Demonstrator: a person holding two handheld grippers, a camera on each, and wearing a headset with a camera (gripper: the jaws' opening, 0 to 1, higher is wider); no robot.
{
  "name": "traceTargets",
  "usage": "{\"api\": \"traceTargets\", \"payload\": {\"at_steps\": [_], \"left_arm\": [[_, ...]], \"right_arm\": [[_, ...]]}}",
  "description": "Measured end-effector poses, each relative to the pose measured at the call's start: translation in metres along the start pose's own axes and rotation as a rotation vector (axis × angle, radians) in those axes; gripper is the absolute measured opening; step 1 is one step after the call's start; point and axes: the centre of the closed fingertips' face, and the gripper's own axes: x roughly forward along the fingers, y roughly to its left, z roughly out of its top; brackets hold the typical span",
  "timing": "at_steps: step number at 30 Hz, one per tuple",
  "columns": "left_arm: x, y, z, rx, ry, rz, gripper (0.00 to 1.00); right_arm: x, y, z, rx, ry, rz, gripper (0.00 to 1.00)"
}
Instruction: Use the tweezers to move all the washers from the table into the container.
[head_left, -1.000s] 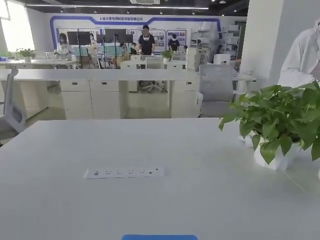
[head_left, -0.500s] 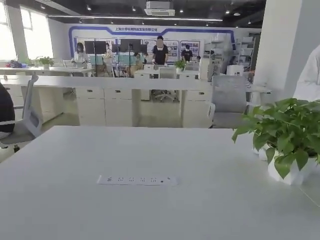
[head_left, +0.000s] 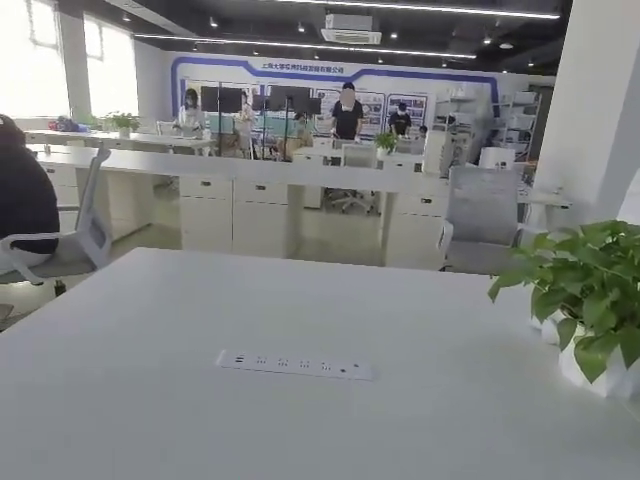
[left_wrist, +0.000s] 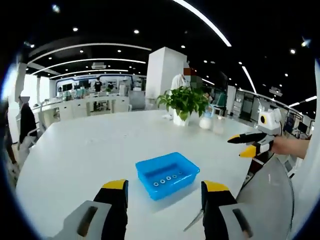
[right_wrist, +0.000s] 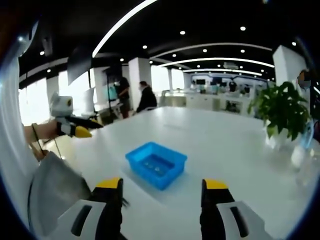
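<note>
Slid down-right across the head view since a second ago, by camera motion alone: white recessed power strip (head_left: 295, 364). Held left gripper (left_wrist: 162, 200) wide, empty, in the left gripper view; faced blue rectangular plastic container (left_wrist: 146, 179) with small metal washers (left_wrist: 167, 179) inside, thin steel tweezers (left_wrist: 192, 223) slantwise beside the right jaw, likely nearest this gripper. Held right gripper (right_wrist: 162, 197) equally wide in the right gripper view, container (right_wrist: 142, 170) ahead.

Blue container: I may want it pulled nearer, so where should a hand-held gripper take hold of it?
Probably the wall facing the left hand-held gripper, pinched from above, one jaw inside and one outside. The blue container is an open tray with thin upright walls; washers lie in a row on its floor, so keep the inner jaw shallow.
</note>
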Motion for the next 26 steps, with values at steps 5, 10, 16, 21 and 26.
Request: {"api": "traceTargets", "payload": {"at_steps": [5, 10, 16, 21, 26], "left_arm": [[-0.014, 0.016, 0.008, -0.072, -0.099, 0.095, 0.77], [-0.022, 0.019, 0.007, -0.084, -0.14, 0.142, 0.94], [-0.027, 0.02, 0.011, -0.085, -0.183, 0.188, 0.99], [-0.028, 0.018, 0.018, -0.093, -0.202, 0.194, 0.99], [-0.027, 0.013, 0.022, -0.091, -0.212, 0.185, 0.99]], "right_arm": [[-0.001, -0.003, 0.007, 0.003, -0.028, -0.021, 0.65], [-0.005, -0.013, 0.01, 0.032, -0.063, -0.041, 0.72], [-0.011, -0.023, 0.018, 0.057, -0.135, -0.092, 0.89], [-0.014, -0.026, 0.026, 0.065, -0.175, -0.124, 0.99], [-0.015, -0.028, 0.032, 0.069, -0.198, -0.14, 0.99]]}}
